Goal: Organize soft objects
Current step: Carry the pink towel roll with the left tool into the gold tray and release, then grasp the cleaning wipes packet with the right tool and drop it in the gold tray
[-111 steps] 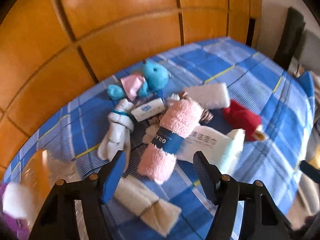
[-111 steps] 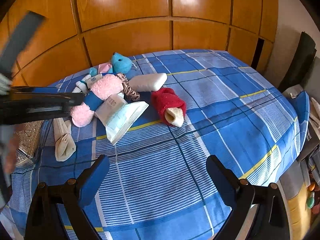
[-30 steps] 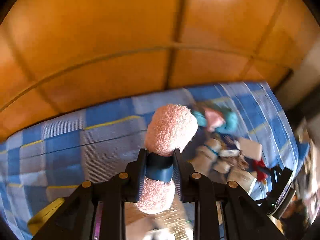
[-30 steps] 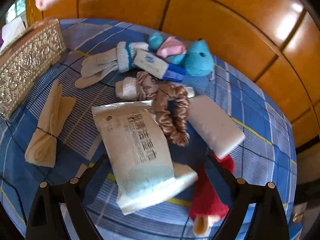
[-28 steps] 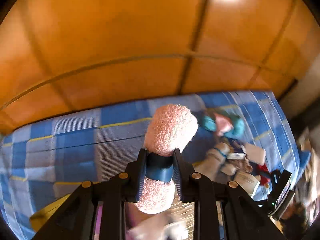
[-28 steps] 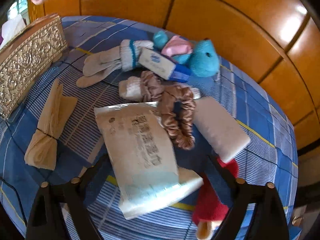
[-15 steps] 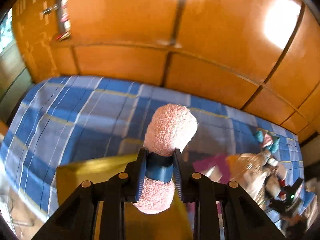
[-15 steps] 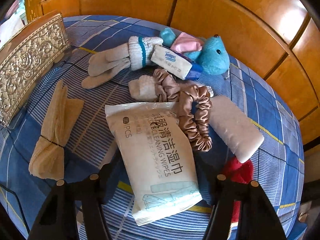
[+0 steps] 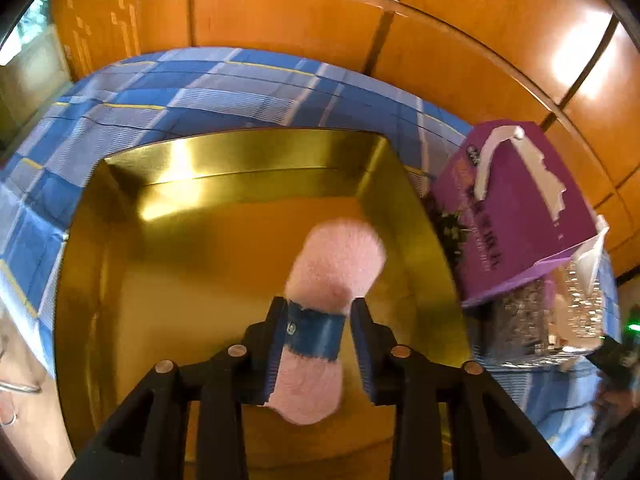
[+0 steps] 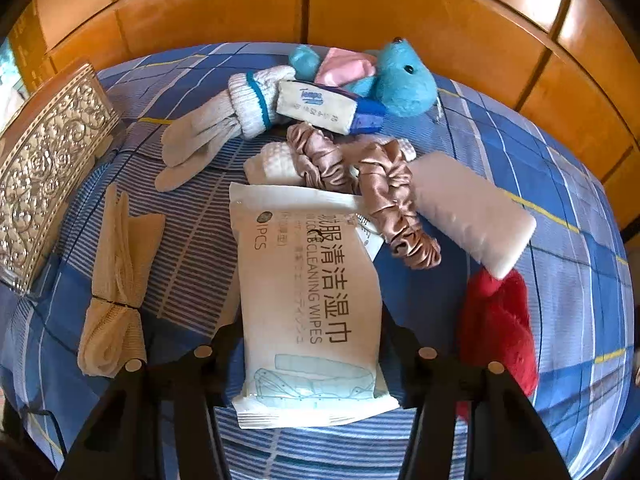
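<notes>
Since the earlier frame, the left gripper [image 9: 318, 346] had carried the pink towel roll [image 9: 320, 300] away from the pile and now held it over the open gold box [image 9: 240, 168]. Its jaws were clenched on the roll's blue paper band, the fluffy ends bulging above and below. The right gripper [image 10: 308, 356] had closed in on the pack of wipes [image 10: 308, 300]; its fingers flanked the pack's near end, but whether they pressed it or stood loose could not be told.

One risk, as a judgement: the roll hung toward the box's right wall, so a careless release could leave it leaning on the rim or against the purple tissue box [image 9: 516, 208] just beside. The pack's slick film might also slip from a shallow pinch.

Beyond the pack lay a tied beige cloth [image 10: 116, 280], a satin scrunchie [image 10: 384, 196], a white sponge [image 10: 472, 216], a red plush [image 10: 500, 328], knitted gloves [image 10: 216, 128] and a blue teddy [image 10: 400, 76], all on the blue checked bedspread [image 10: 560, 184].
</notes>
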Motion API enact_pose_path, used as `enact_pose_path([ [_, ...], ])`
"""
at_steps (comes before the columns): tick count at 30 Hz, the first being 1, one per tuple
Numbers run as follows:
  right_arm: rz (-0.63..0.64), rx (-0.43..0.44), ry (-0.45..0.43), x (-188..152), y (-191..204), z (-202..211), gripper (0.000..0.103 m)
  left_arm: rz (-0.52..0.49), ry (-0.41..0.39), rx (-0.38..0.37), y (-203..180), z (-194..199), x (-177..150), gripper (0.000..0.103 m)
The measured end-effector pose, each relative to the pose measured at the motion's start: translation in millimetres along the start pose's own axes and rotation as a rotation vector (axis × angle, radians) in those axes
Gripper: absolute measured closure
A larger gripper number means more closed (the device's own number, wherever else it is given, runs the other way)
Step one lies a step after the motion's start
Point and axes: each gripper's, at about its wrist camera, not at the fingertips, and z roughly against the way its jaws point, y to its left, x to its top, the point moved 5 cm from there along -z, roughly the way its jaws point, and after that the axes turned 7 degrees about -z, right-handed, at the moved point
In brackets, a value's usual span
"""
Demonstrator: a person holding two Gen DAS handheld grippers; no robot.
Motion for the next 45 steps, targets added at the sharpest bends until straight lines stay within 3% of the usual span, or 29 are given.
enact_pose_path([
  [2,-0.021,-0.001,-0.001,-2,0,1,0.048,0.012,-0.036,0.031,2,5,-4,0.045],
  [3,-0.022,-0.003,-0.002,-3,1,1,0.048,0.029,-0.050,0.033,4,9,-7,0.041],
  [11,-0.055,-0.010,0.001,-17,4,10,0.047,0.026,-0.203,0.091,2,53,-26,0.025],
  [19,-0.079,0.002,-0.009,-33,11,19,0.048,-0.056,-0.270,0.132,-29,73,-38,0.023],
  [29,-0.057,0.003,-0.011,-38,21,37,0.058,-0.061,-0.264,0.139,-39,70,-49,0.022],
  [39,-0.051,0.046,-0.058,27,37,73,0.058,-0.084,-0.288,0.152,-40,77,-54,0.018],
  [45,0.054,0.034,-0.063,71,71,83,0.058,-0.089,-0.295,0.154,-37,79,-56,0.017],
])
